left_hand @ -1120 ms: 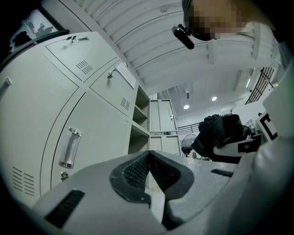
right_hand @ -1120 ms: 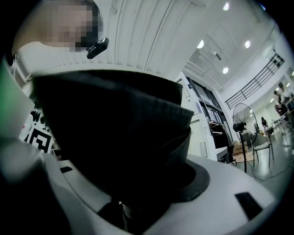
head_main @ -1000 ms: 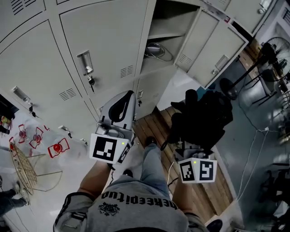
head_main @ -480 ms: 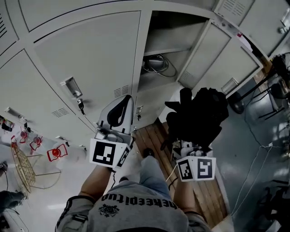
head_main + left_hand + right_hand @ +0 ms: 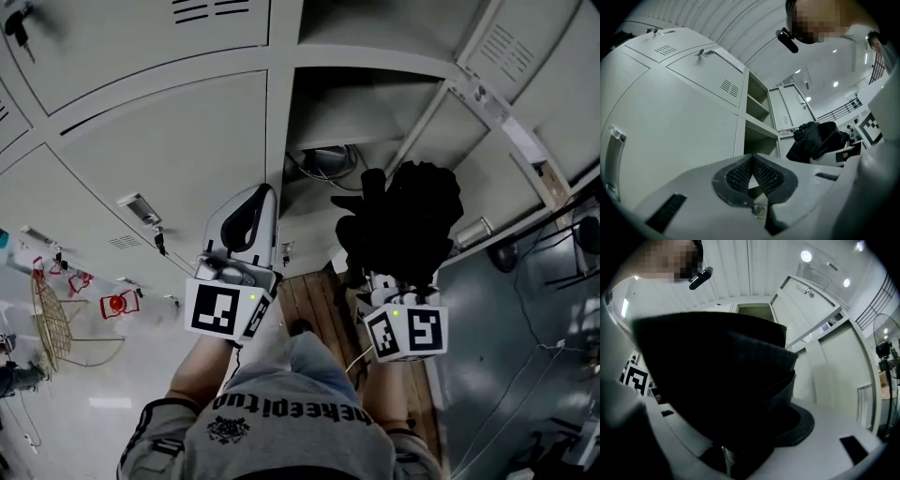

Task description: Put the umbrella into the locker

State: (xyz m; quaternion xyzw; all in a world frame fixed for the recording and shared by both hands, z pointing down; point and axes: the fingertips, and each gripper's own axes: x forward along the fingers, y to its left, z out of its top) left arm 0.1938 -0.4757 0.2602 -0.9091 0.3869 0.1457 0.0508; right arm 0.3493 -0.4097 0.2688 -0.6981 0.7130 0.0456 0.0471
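Note:
A folded black umbrella is clamped in my right gripper, its bundled cloth bulging above the marker cube. In the right gripper view the umbrella fills most of the picture and hides the jaws. It sits just before the lower edge of the open locker compartment, whose door swings out to the right. My left gripper is beside it on the left, in front of a closed locker door, jaws together with nothing between them. In the left gripper view, the umbrella shows at the right.
A coil of cable lies on the shelf inside the open compartment. Closed locker doors with a handle and key fill the left. A wire basket stands on the floor at left, wooden boards run below the lockers, and a fan stands off to the right.
Both grippers have risen and moved toward the lockers. The umbrella now sits at the mouth of the open compartment instead of below it. The grip on it is unchanged.

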